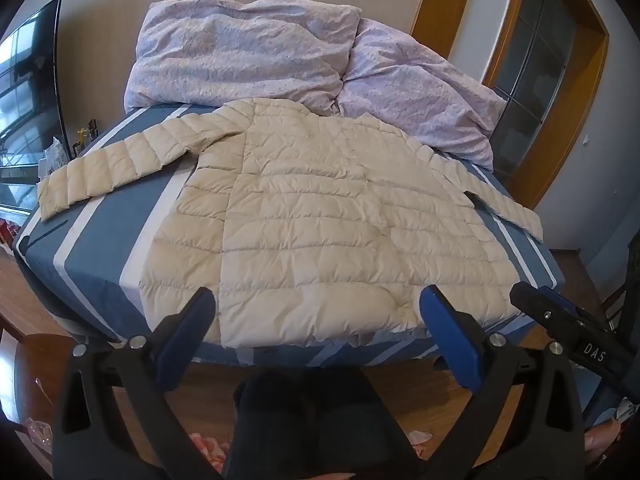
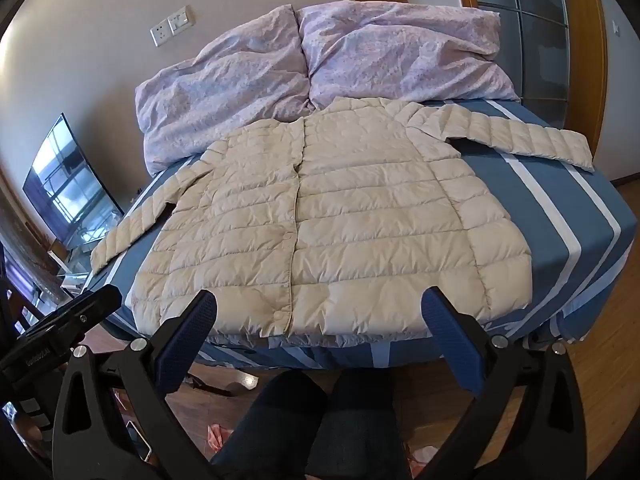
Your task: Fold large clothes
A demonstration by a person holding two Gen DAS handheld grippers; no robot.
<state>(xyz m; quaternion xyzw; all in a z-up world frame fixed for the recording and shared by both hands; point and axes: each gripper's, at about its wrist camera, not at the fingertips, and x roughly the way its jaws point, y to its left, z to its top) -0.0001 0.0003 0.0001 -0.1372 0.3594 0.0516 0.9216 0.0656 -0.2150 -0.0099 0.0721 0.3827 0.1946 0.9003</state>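
Note:
A cream quilted down jacket [image 1: 316, 232] lies flat, front up, on the blue striped bed [image 1: 100, 248], sleeves spread to both sides; it also fills the middle of the right wrist view [image 2: 320, 232]. Its hem lies at the bed's near edge. My left gripper [image 1: 320, 320] is open and empty, held just in front of the hem. My right gripper [image 2: 320, 320] is open and empty too, in front of the hem. The right gripper's body shows at the right edge of the left wrist view [image 1: 572, 332].
A crumpled lilac duvet [image 1: 248, 48] and pillow are piled at the head of the bed, also in the right wrist view [image 2: 360, 52]. A TV [image 1: 28, 92] stands left of the bed. A wooden door frame [image 1: 560, 92] is to the right. The person's legs [image 2: 320, 428] stand on the wood floor.

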